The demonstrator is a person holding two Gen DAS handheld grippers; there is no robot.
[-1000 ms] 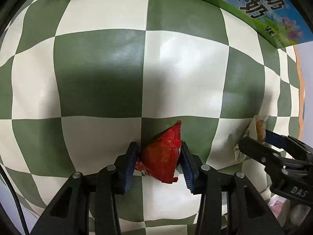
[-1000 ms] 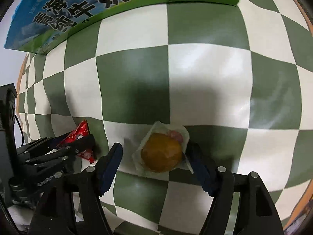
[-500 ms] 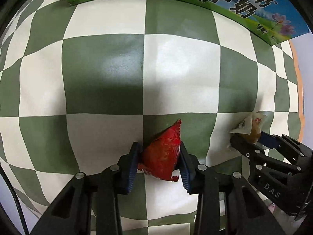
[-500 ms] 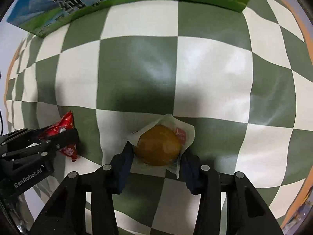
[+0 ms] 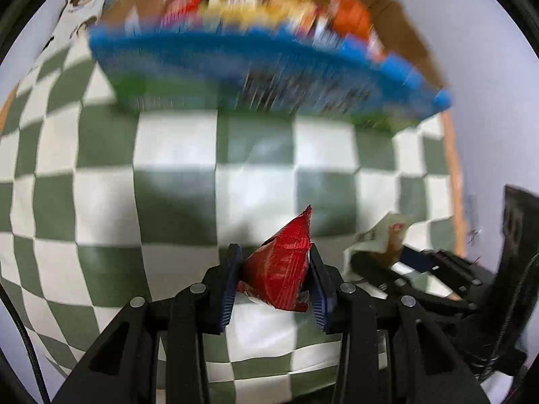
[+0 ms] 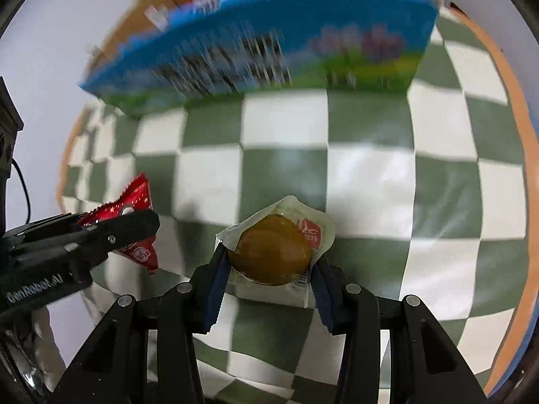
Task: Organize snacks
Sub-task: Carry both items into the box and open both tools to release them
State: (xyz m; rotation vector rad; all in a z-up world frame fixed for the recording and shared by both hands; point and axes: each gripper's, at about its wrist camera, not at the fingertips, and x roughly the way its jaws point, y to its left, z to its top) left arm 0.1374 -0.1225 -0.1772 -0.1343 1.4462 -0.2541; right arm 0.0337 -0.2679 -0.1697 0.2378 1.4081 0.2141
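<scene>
My left gripper (image 5: pixel 274 281) is shut on a red foil snack packet (image 5: pixel 281 266) and holds it above the green and white checked cloth (image 5: pixel 175 168). My right gripper (image 6: pixel 267 281) is shut on a clear-wrapped round brown bun (image 6: pixel 271 250), also lifted off the cloth. The red packet (image 6: pixel 134 198) and the left gripper (image 6: pixel 84 235) show at the left of the right wrist view. The wrapped bun (image 5: pixel 384 235) and the right gripper (image 5: pixel 414 266) show at the right of the left wrist view.
A blue and green milk carton box (image 5: pixel 262 74) stands at the far side of the cloth, holding several colourful snack packs (image 5: pixel 269 3). It also shows in the right wrist view (image 6: pixel 269 43). A white bag with a bear print (image 5: pixel 81 6) lies at the far left.
Both grippers have lifted with their snacks and tilted up, so the box top and its contents now show. The view is motion-blurred.
</scene>
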